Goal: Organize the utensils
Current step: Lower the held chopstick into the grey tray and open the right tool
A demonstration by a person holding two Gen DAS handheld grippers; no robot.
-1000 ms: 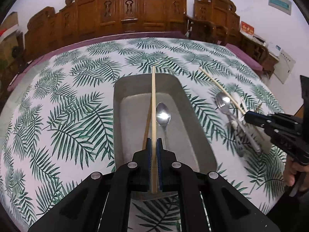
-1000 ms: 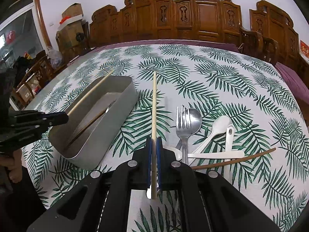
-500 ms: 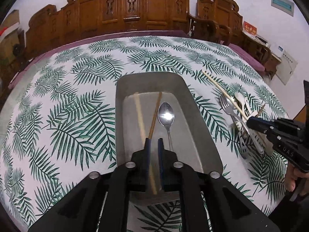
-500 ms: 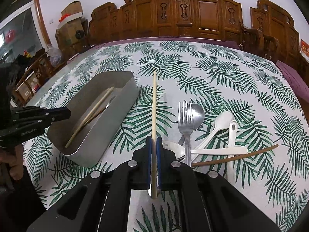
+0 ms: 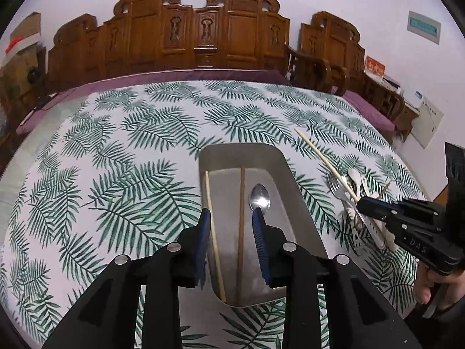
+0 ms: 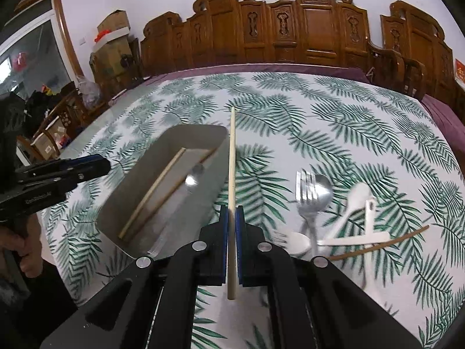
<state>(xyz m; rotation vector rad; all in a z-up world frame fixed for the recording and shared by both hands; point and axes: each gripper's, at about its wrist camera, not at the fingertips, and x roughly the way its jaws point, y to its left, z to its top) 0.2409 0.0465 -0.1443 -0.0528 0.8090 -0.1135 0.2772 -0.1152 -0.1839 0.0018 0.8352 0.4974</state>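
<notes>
Right wrist view: right gripper [image 6: 231, 212] clamps pale chopstick [image 6: 232, 174], tip toward 12 o'clock, beside metal tray [image 6: 200, 203] at 10 o'clock. Left gripper [image 5: 232, 218] empty, jaws opening over tray. Advice: align chopstick with tray's length, lower, then release.

We see a matt grey metal tray [image 5: 302, 203] holding a pale wooden chopstick [image 5: 213, 229], a darker brown wooden chopstick [image 5: 241, 221] and a glossy steel spoon [image 5: 259, 197] with a bright glare. The tablecloth [image 6: 334, 133] on the table is smooth, printed with green fern leaves. On it lie a shiny metal fork [image 6: 305, 192], white glossy plastic spoons [image 6: 356, 203] and a thin brown wooden stick [image 6: 383, 242]. The tongs [image 5: 231, 241] are matt black plastic with ribbed blue pads [image 5: 203, 232]. Far chairs [image 6: 290, 29] are carved, polished wood.
</notes>
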